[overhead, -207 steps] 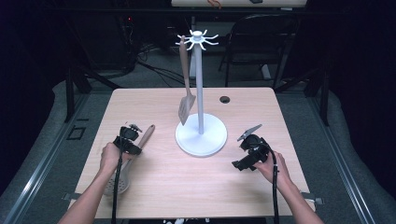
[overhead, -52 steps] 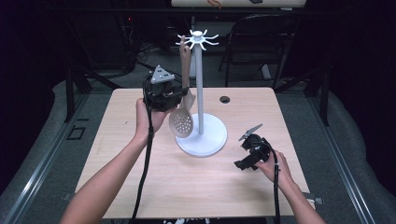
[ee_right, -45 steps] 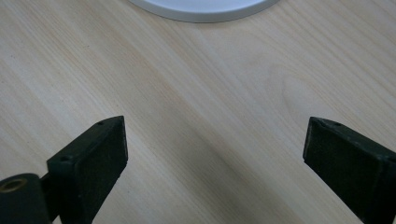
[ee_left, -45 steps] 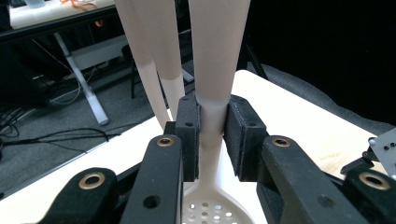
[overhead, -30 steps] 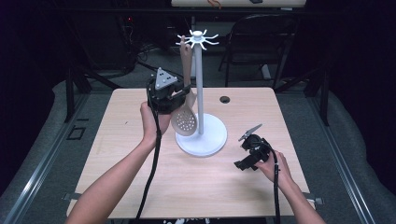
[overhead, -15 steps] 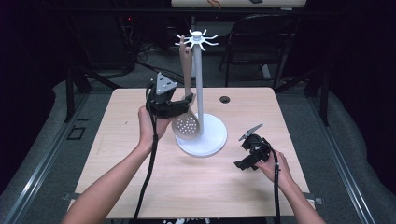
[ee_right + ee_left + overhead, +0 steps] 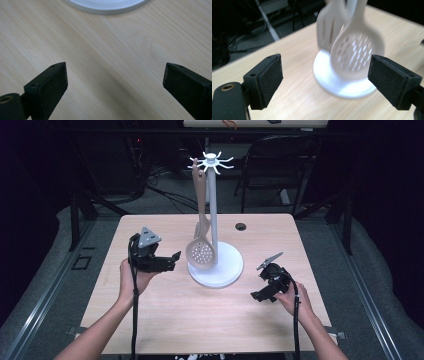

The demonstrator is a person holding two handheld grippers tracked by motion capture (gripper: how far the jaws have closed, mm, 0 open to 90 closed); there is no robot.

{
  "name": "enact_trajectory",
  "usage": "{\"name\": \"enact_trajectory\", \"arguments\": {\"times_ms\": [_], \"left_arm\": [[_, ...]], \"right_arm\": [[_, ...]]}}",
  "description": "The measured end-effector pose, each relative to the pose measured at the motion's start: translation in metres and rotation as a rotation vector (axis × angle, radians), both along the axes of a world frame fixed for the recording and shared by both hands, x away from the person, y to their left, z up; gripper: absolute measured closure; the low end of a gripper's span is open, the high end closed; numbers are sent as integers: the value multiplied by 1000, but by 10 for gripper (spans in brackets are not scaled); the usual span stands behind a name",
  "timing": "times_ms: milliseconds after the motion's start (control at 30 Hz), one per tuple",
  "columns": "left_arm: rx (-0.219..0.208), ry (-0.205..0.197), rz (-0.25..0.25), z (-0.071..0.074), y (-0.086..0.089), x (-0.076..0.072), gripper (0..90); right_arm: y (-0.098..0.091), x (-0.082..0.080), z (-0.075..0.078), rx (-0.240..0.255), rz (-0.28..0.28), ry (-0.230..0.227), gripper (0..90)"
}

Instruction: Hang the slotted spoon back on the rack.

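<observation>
A white hook rack (image 7: 212,195) stands mid-table on a round base (image 7: 225,270). From one of its top hooks hangs a beige slotted spoon (image 7: 201,254). In the left gripper view the spoon's round head (image 7: 359,52) is blurred, with a slotted spatula (image 7: 328,27) behind it, both above the base (image 7: 337,82). My left gripper (image 7: 173,261) is held just left of the spoon head. Its jaws have just been opening, and nothing is between them (image 7: 325,82). My right gripper (image 7: 260,292) stands open low over the wood, right of the base, with bare table between its jaws (image 7: 115,85).
The wooden table (image 7: 165,320) has a small black round grommet (image 7: 241,226) near its far edge. A dark chair (image 7: 280,165) stands behind the table. The edge of the rack's base (image 7: 107,6) lies just beyond my right jaws.
My left gripper has let go of the spoon handle, opened, and dropped down and to the left, away from the rack. The spoon now hangs free. The right gripper has kept still.
</observation>
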State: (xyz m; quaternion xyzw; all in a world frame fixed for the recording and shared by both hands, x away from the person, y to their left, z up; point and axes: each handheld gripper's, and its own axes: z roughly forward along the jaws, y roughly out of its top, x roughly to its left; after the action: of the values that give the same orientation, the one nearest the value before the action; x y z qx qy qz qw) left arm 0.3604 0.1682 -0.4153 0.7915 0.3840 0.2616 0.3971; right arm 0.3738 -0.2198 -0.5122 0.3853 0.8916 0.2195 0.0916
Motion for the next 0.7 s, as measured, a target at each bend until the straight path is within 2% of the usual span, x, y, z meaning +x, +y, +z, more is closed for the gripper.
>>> {"name": "enact_trajectory", "arguments": {"times_ms": [133,267,333,367,400,567,633,667,700], "left_arm": [[20,58,21,-23,16,-5,98],[30,142,41,-48,29,-10,72],[33,181,49,-60,34,-12,63],[31,196,53,-65,37,-12,62],[38,211,57,-69,39,-13,60],[29,249,81,-86,46,-14,39],[23,279,71,-93,48,-13,34],[31,292,61,-95,49,-12,31],[33,296,65,-98,51,-11,28]], "right_arm": [[0,1,0,-13,6,4,48],[0,0,0,-20,7,12,48],[0,0,-1,-37,9,6,48],[1,0,-3,-29,9,1,48],[1,0,-2,-49,13,9,48],[2,0,-7,-64,21,10,44],[3,0,-9,-60,27,9,35],[4,-1,-9,-76,26,6,33],[3,-1,-10,-76,29,7,30]]}}
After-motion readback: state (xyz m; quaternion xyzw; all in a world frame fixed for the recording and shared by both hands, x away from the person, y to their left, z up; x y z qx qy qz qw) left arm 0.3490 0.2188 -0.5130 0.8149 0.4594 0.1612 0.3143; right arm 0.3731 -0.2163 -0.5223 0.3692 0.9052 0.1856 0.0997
